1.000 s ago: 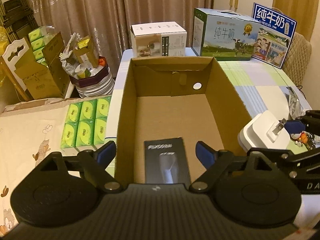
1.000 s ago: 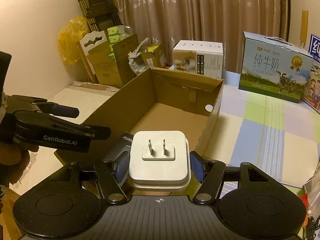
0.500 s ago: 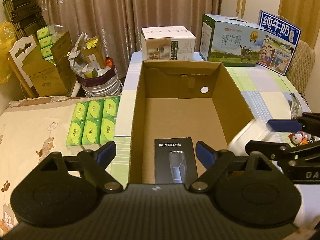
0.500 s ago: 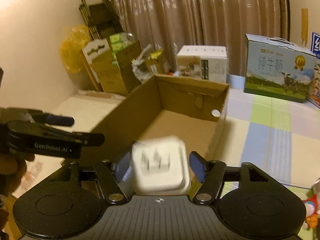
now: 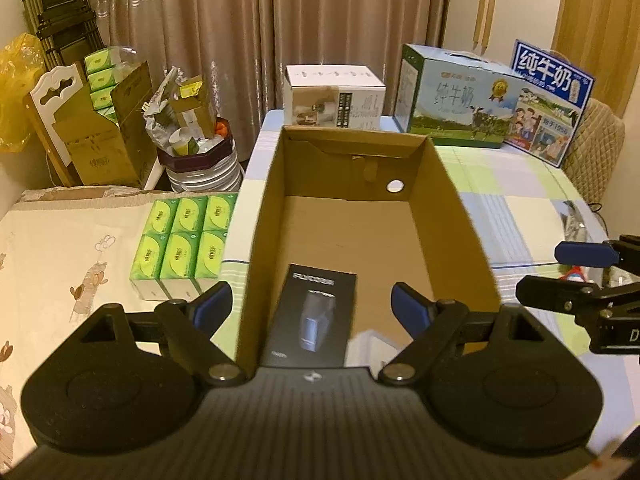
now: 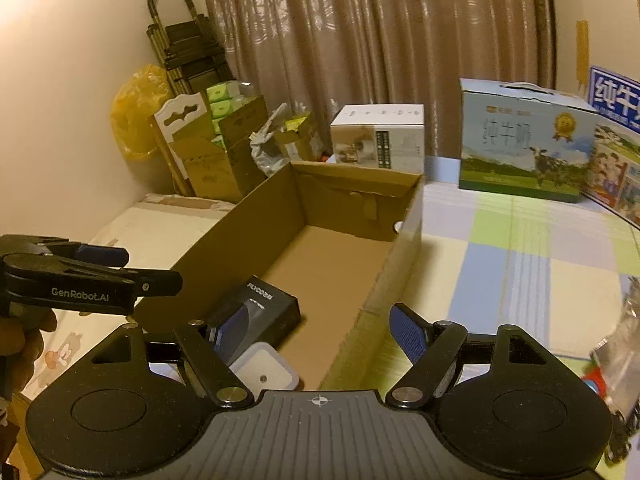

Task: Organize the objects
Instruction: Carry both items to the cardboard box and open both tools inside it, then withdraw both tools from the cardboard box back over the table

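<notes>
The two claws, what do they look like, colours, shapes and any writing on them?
Both are matte black. The left claw has two angled fingers tipped with blue pads, linked by silver pivot pins to round discs on a ribbed dark grey body. The right claw is built alike, with ridged blue pads. From the side the left claw bears white "GenRobot.AI" lettering. No cables or sleeves show.

both wrist views, angled down, sharing cardboard box (image 5: pixel 460 200)

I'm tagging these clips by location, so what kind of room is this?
Probably a room in a home, used partly for storage: floor-length curtains, a table with a checked cloth holding milk gift cartons, and tissue packs on a bed-like surface beside it.
</notes>
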Demonstrator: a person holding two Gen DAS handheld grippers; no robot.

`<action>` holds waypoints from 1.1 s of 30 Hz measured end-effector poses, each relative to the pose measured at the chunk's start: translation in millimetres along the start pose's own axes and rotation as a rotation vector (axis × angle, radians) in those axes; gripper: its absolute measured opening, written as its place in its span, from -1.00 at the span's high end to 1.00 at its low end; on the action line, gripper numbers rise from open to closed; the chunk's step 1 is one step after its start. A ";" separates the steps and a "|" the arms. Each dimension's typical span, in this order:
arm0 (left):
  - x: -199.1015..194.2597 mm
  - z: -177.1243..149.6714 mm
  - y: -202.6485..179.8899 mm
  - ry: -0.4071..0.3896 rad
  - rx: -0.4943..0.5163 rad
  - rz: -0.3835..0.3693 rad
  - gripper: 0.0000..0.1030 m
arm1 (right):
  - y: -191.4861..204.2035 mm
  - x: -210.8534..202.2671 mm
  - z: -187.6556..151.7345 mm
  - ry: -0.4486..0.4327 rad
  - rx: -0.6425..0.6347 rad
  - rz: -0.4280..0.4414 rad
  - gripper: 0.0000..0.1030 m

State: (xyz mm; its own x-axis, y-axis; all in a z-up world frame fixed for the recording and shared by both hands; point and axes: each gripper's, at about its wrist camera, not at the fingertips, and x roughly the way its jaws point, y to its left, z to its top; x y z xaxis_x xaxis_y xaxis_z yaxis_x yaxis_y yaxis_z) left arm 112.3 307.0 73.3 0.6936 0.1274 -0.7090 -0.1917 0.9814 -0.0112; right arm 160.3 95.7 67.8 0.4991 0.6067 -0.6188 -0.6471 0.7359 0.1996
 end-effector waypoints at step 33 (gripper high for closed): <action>-100.2 -34.8 -179.0 -0.097 0.106 -0.221 -0.98 | -137.2 -247.3 -93.7 -0.185 0.234 -0.418 -0.47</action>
State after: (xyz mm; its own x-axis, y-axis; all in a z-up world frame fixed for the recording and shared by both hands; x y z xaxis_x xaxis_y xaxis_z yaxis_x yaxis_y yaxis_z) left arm 53.0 113.7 121.8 0.7746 -0.0837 -0.6268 0.0425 0.9958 -0.0805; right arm 71.7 -183.4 122.2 0.7951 0.2733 -0.5414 -0.2344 0.9618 0.1412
